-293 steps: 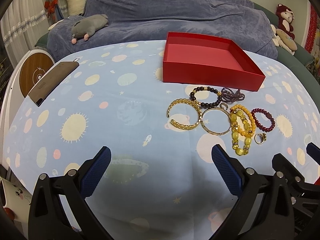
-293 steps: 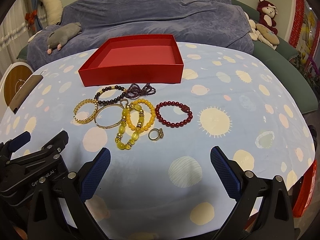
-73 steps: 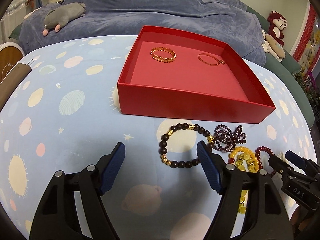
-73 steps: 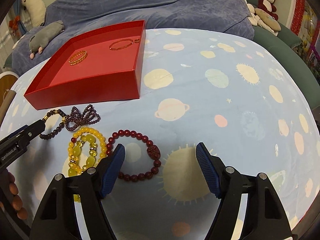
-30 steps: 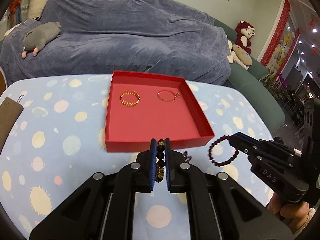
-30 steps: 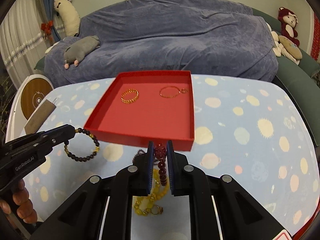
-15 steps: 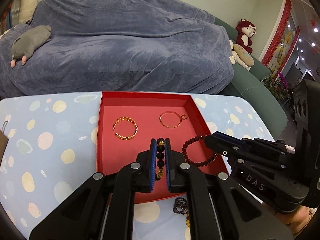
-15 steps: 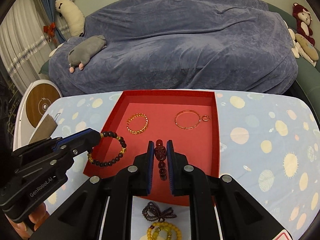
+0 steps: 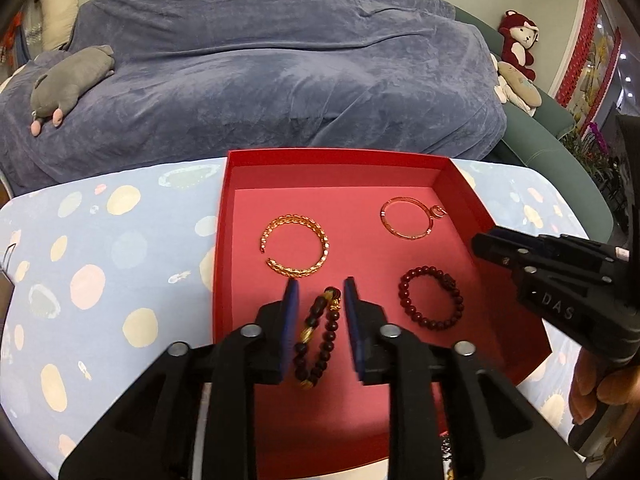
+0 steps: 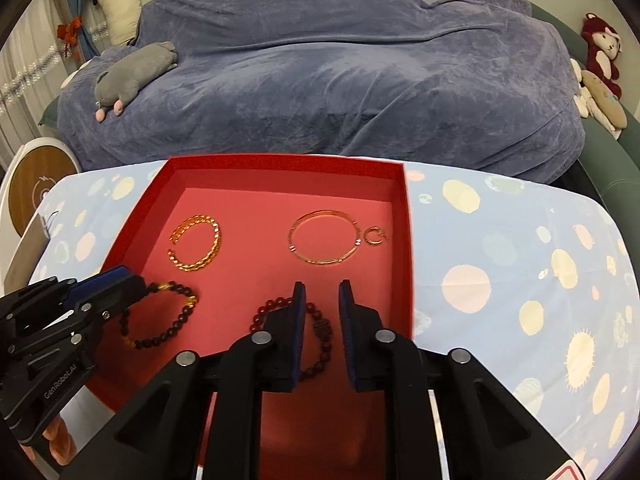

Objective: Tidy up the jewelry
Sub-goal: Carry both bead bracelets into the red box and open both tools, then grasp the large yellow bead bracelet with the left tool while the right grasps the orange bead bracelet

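The red box [image 9: 460, 184] [image 10: 404, 216] sits on the spotted tablecloth. In it lie a gold chain bangle [image 9: 296, 246] [image 10: 196, 244] and a thin gold bangle [image 9: 408, 218] [image 10: 324, 238] with a small ring [image 10: 375, 237]. My left gripper [image 9: 319, 296] is open over the box, the dark bead bracelet [image 9: 320, 336] [image 10: 160, 320] loose between its fingers. My right gripper [image 10: 321, 296] is open above the dark red bead bracelet [image 10: 316, 336] [image 9: 432, 300], which lies on the box floor.
A sofa under a blue-grey cover [image 9: 280, 72] stands behind the table, with a grey plush [image 9: 68, 80] and red plush toys [image 9: 518, 44] on it. A round wooden disc [image 10: 40, 184] stands at the left. A few beads [image 9: 446, 456] show at the box's near edge.
Both grippers have opened and let go of their bracelets inside the red box. The red bracelet now lies on the box floor, and the dark one hangs free between the left fingers.
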`<state>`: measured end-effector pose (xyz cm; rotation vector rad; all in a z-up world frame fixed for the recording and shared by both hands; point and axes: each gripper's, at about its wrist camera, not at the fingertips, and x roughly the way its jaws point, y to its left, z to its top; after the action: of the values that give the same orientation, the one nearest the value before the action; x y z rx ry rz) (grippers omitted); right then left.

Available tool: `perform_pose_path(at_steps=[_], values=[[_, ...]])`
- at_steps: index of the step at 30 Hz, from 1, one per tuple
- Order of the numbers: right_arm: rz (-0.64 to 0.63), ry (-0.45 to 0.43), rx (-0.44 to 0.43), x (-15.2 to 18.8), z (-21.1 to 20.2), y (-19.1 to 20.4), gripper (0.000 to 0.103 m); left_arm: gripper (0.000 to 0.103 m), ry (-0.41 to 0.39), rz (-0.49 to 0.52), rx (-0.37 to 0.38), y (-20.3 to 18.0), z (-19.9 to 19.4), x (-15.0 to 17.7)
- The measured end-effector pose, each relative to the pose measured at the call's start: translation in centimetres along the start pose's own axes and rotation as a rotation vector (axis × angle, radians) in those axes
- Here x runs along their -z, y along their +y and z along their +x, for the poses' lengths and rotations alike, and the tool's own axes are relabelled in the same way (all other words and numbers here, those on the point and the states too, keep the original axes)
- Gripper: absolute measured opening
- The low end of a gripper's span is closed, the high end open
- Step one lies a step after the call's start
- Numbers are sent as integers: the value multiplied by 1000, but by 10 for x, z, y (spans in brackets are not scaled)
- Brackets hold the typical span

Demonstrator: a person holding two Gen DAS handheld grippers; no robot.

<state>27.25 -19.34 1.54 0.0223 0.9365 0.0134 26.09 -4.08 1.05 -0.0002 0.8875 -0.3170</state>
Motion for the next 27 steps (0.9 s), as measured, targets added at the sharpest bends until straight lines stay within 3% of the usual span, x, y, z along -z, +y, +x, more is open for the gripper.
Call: perform_pose_path(at_steps=[2,5,9,14,21,27], values=[[24,-32,11,2,-11,-8,43,56,-28,-9,-22,3,-6,1],[45,-64,5,7,-31,-18,53,57,-62,-33,-12,7,-21,3],[57,-81,-6,26,-61,-24,56,61,-108,-63,-10,8,-52,11],[56,-71,-16,65,-95,-26,58,65,-143,-1,-52,-14,-95,34],[65,4,-21,122,-108,-18,58,68,-76,-60,-25,-26,-120,82],[-22,55,19,147,-92,-6,57,68,-11,-39,16,-49,-108,115]])
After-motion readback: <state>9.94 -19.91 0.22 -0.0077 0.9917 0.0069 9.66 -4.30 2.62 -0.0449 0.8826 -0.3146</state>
